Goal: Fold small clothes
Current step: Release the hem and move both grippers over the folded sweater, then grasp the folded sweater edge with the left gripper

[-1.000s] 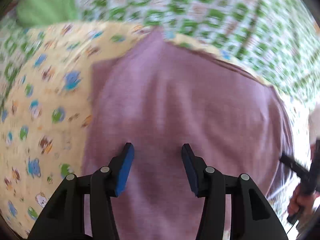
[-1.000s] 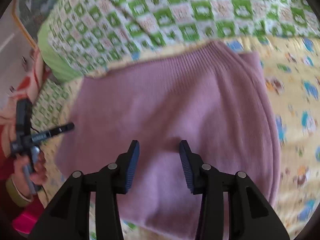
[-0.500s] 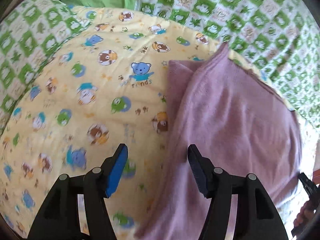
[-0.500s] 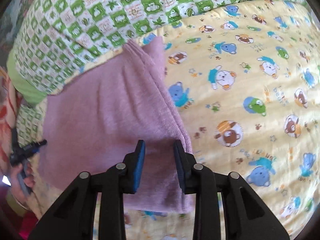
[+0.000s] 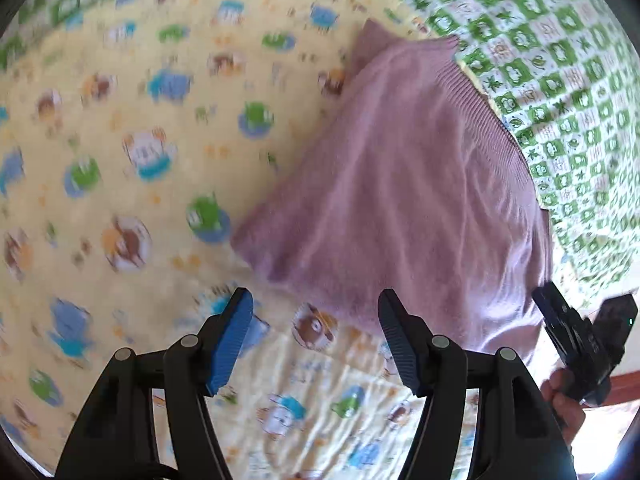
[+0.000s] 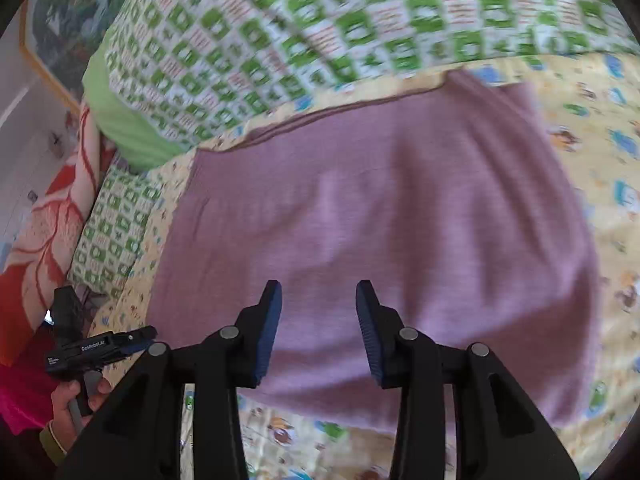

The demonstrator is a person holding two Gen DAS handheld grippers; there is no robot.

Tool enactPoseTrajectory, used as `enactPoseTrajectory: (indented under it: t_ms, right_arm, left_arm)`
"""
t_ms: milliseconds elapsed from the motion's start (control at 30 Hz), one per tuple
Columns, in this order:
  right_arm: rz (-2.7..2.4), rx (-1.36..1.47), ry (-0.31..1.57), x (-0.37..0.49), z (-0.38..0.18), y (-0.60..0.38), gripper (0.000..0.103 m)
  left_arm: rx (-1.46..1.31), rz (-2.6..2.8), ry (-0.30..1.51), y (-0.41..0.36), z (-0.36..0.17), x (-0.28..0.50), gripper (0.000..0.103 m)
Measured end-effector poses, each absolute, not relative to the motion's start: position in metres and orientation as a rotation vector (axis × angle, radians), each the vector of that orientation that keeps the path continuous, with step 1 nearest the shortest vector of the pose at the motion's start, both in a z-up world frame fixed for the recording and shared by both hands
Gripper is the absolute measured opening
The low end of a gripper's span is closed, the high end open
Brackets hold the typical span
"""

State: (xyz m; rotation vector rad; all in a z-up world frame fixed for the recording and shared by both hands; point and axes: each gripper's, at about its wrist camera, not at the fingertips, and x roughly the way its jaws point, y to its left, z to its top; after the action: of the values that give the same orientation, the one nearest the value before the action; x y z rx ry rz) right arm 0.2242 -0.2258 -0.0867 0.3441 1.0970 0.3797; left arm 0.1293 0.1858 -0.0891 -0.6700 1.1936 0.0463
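Note:
A folded mauve knit garment (image 5: 408,184) lies flat on a yellow blanket with cartoon animals (image 5: 132,152). In the right wrist view the garment (image 6: 380,232) fills the middle. My left gripper (image 5: 314,336) is open and empty, over the blanket just short of the garment's near edge. My right gripper (image 6: 318,320) is open and empty, held over the garment's near part. The right gripper shows in the left wrist view (image 5: 576,336) at the garment's right side. The left gripper shows in the right wrist view (image 6: 96,348) at the far left.
A green-and-white checked quilt (image 6: 320,20) lies bunched behind the garment, also in the left wrist view (image 5: 560,80). A lime green cushion (image 6: 124,120) and a red-patterned cloth (image 6: 44,232) lie at the left. A framed picture (image 6: 68,20) stands behind.
The right gripper's jaws, nearly closed at the garment's right edge half a second ago, have opened wider and moved back left over it. The left gripper has pulled back toward me.

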Motion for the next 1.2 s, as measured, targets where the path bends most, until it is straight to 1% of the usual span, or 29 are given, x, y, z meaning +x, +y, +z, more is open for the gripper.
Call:
enactPoseTrajectory:
  t_ms: [133, 167, 233, 300, 400, 433, 467, 600, 667, 700, 733, 767, 833, 900, 967, 1100, 1200]
  right_arm:
    - [0.479, 0.307, 1.125, 0.252, -0.096, -0.182, 0.041]
    - [0.510, 0.300, 1.133, 0.263, -0.099, -0.169, 0.042]
    - [0.536, 0.288, 1.148, 0.279, -0.106, -0.156, 0.049]
    - [0.512, 0.269, 1.163, 0.300, -0.116, -0.149, 0.050]
    - [0.402, 0.253, 1.121, 0.329, -0.123, -0.156, 0.050]
    - [0.366, 0.256, 1.106, 0.336, -0.122, -0.160, 0.050]
    - [0.317, 0.284, 1.081, 0.343, -0.119, -0.167, 0.050]
    - [0.298, 0.423, 1.027, 0.346, -0.100, -0.184, 0.050]
    - [0.305, 0.435, 1.012, 0.337, -0.091, -0.187, 0.050]
    - [0.313, 0.441, 1.015, 0.331, -0.088, -0.188, 0.051]
    - [0.318, 0.447, 1.020, 0.327, -0.086, -0.189, 0.051]
    - [0.328, 0.457, 1.028, 0.320, -0.085, -0.191, 0.051]
    - [0.339, 0.465, 1.043, 0.313, -0.084, -0.195, 0.051]
    - [0.359, 0.467, 1.065, 0.307, -0.084, -0.197, 0.051]
    - [0.389, 0.469, 1.092, 0.303, -0.083, -0.198, 0.051]
    - [0.416, 0.461, 1.141, 0.306, -0.079, -0.196, 0.051]
    - [0.466, 0.470, 1.187, 0.312, -0.079, -0.187, 0.053]
  left_arm:
    - [-0.716, 0.071, 1.191, 0.184, -0.097, 0.137, 0.066]
    - [-0.739, 0.072, 1.188, 0.185, -0.100, 0.139, 0.066]
    - [-0.762, 0.079, 1.184, 0.186, -0.103, 0.144, 0.066]
    - [-0.768, 0.091, 1.182, 0.190, -0.106, 0.145, 0.066]
    - [-0.796, 0.103, 1.171, 0.193, -0.109, 0.146, 0.068]
    - [-0.807, 0.108, 1.161, 0.194, -0.109, 0.146, 0.070]
    - [-0.814, 0.111, 1.152, 0.195, -0.109, 0.147, 0.073]
    - [-0.811, 0.148, 1.112, 0.195, -0.110, 0.159, 0.074]
    - [-0.801, 0.160, 1.097, 0.195, -0.108, 0.165, 0.068]
    - [-0.795, 0.162, 1.085, 0.196, -0.106, 0.168, 0.060]
    - [-0.792, 0.147, 1.077, 0.197, -0.104, 0.171, 0.033]
    - [-0.787, 0.125, 1.081, 0.196, -0.102, 0.176, 0.019]
    - [-0.747, 0.115, 1.064, 0.190, -0.091, 0.179, 0.015]
    - [-0.664, 0.083, 1.043, 0.175, -0.072, 0.182, 0.013]
    - [-0.618, 0.017, 1.023, 0.155, -0.055, 0.183, 0.010]
    - [-0.514, -0.138, 1.003, 0.097, -0.029, 0.189, 0.009]
    - [-0.471, -0.201, 1.013, 0.066, -0.028, 0.193, 0.009]
